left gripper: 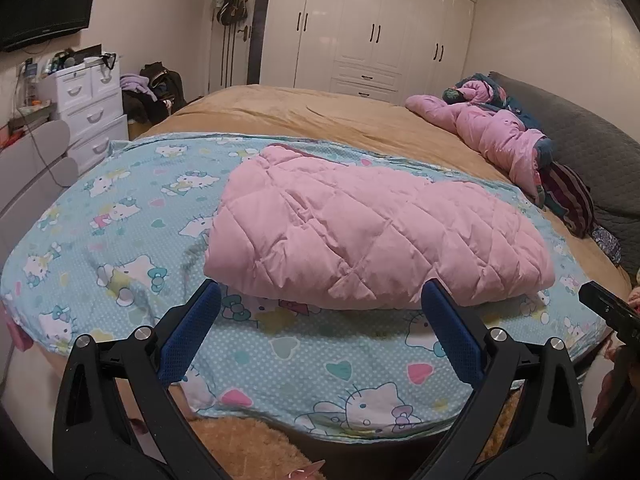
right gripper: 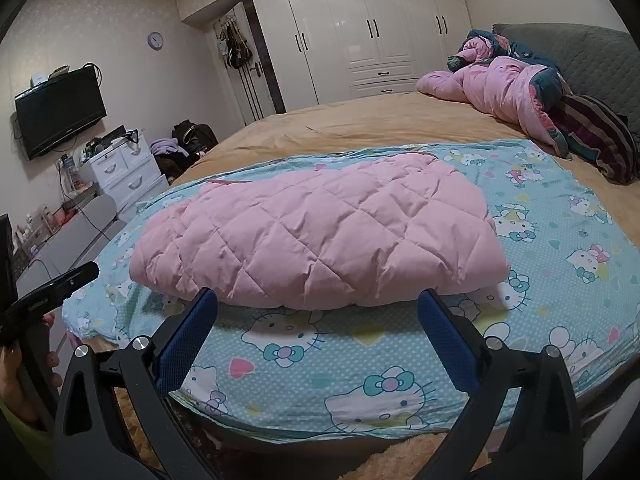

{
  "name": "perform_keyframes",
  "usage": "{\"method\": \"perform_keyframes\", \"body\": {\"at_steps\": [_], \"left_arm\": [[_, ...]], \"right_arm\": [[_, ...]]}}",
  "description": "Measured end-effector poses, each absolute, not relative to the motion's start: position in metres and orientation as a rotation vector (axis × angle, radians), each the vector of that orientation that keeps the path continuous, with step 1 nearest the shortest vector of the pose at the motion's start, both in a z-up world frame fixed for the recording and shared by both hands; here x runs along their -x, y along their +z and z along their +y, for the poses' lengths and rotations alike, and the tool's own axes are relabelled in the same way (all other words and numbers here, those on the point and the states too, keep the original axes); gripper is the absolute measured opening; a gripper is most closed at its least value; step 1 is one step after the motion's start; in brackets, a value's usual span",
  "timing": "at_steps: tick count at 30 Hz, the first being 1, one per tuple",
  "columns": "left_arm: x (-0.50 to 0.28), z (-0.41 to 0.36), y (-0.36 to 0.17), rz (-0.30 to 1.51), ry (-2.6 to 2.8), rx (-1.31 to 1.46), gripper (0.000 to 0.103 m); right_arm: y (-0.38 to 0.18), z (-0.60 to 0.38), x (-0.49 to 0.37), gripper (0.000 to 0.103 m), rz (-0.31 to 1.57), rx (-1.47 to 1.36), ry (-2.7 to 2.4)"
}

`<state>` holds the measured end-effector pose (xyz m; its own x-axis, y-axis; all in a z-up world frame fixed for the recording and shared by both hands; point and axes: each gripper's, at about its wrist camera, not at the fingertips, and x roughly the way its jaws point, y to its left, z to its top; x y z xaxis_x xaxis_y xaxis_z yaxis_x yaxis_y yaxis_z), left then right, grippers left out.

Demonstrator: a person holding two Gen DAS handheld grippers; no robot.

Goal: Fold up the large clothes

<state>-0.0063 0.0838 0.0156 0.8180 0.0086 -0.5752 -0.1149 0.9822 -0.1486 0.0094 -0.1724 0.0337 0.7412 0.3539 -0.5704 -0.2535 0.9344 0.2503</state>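
Note:
A pink quilted jacket [left gripper: 372, 232] lies folded into a thick bundle on a light blue cartoon-cat sheet [left gripper: 120, 208] spread over the bed. It also shows in the right wrist view [right gripper: 320, 240] on the same sheet [right gripper: 560, 248]. My left gripper [left gripper: 320, 292] is open and empty, its blue pads just short of the jacket's near edge. My right gripper [right gripper: 318, 300] is open and empty, also just in front of the jacket's near edge. Each gripper's body shows at the edge of the other view.
A tan bedspread [left gripper: 320, 116] covers the bed. A crumpled pink and dark blue quilt [right gripper: 516, 92] and a striped cushion [right gripper: 600, 136] lie by the grey headboard [right gripper: 580, 52]. White drawers [left gripper: 92, 108], a wall television [right gripper: 60, 112] and a white wardrobe [left gripper: 372, 28] stand around.

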Motion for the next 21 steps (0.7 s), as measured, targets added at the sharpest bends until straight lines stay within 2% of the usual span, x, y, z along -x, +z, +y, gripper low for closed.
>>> {"method": "perform_keyframes", "body": {"at_steps": [21], "left_arm": [[0.0059, 0.0827, 0.0159, 0.612, 0.067, 0.186, 0.094]], "right_arm": [[0.0345, -0.1723, -0.0086, 0.099, 0.658, -0.157, 0.336]]}}
